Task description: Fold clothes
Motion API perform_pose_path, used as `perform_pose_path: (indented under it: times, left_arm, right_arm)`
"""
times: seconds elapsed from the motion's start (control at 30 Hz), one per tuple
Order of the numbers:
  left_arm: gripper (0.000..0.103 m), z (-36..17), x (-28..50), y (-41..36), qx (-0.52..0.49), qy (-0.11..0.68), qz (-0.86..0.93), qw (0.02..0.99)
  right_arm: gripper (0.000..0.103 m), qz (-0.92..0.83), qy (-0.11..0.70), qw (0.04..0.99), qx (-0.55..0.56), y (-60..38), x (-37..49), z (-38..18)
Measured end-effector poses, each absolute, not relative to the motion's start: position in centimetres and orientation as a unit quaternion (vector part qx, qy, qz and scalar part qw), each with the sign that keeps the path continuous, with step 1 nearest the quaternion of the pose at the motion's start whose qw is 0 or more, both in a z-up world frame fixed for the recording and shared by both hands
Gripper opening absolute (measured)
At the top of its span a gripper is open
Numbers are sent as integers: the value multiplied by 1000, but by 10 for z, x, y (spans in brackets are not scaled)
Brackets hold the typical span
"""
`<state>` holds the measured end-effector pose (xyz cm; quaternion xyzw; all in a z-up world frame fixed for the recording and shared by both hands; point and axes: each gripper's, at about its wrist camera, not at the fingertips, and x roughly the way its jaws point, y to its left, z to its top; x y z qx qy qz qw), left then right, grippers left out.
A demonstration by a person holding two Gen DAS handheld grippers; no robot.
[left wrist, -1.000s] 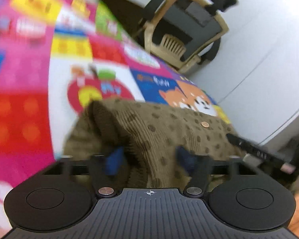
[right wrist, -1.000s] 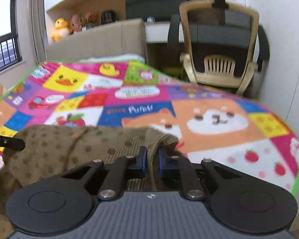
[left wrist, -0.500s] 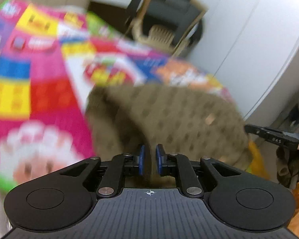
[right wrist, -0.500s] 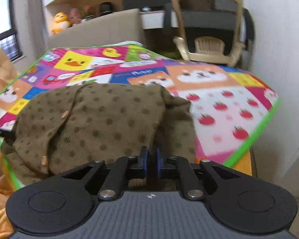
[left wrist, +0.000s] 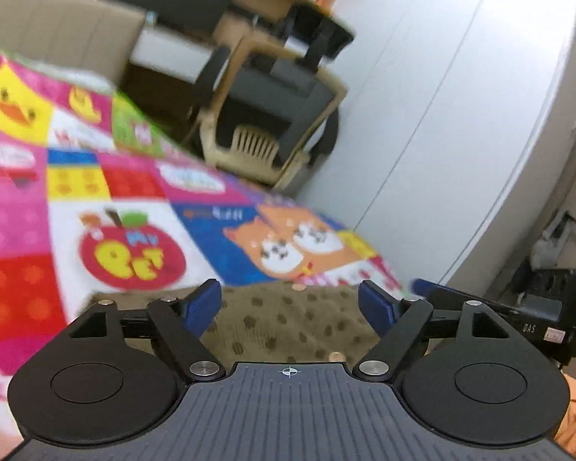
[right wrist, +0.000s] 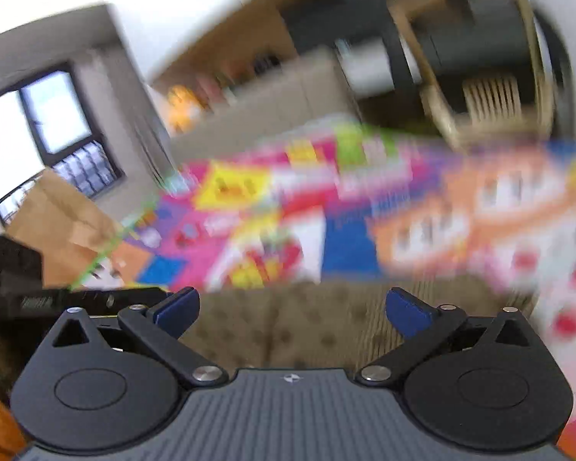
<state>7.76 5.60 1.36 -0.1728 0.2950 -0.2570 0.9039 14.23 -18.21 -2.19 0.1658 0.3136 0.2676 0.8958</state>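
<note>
Under both gaping grippers, cardigan (left wrist: 288, 319) half-hidden, blurred

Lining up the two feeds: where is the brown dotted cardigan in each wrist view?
Left wrist: cardigan at bottom centre, between the open left gripper fingers.
Right wrist: cardigan at bottom centre, blurred, between the open right gripper fingers.
Shared landmark: beige chair.

Olive-brown cardigan (left wrist: 288, 322) with darker dots; mat (left wrist: 107, 211) in pink, yellow, blue patchwork; fingertips (right wrist: 176, 309) apparently blue.
</note>
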Motion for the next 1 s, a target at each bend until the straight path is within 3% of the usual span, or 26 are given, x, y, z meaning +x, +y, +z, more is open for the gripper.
perform_pose_path:
  times: [0.13, 0.3, 0.43, 0.6, 1.0]
  left_arm:
    - [84, -31, 99, 44, -167, 385, -226, 879]
    - [90, -40, 95, 46, -162, 380, -234, 880]
    - [93, -39, 94, 46, -158, 383, -232, 880]
    - [93, -36, 92, 45, -146, 388, -233, 880]
    - [96, -25, 51, 112, -143, 397, -128, 898]
  right_arm:
    - [103, 268, 347, 877, 196, -186, 150, -42]
    - [103, 276, 358, 863, 225, -195, 145, -55]
    - [103, 228, 322, 912, 110, -191, 105, -34]
    - [103, 159, 366, 916, -50, -167, 85, -58]
    - [103, 137, 363, 920, -61, -158, 80, -58]
